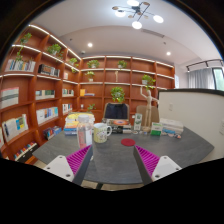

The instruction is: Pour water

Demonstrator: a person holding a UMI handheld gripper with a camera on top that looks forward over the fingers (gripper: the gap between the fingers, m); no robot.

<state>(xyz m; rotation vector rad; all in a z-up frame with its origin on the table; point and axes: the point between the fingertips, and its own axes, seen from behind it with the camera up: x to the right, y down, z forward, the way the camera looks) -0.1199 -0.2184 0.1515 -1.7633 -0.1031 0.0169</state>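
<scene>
Grey table [115, 152] stretches ahead of my claw [113, 161], whose fingers stand spread apart with nothing between them, the magenta pads [78, 158] facing inward. Toward the table's far left edge sits a cluster of boxes and containers [78, 127], and just right of them a white mug [101, 132]. A small red disc [127, 142] lies near the middle. At the far right edge stand a tall brownish bottle [146, 113] and low packets [170, 128]. Wooden bookshelves [35, 95] line the room behind.
</scene>
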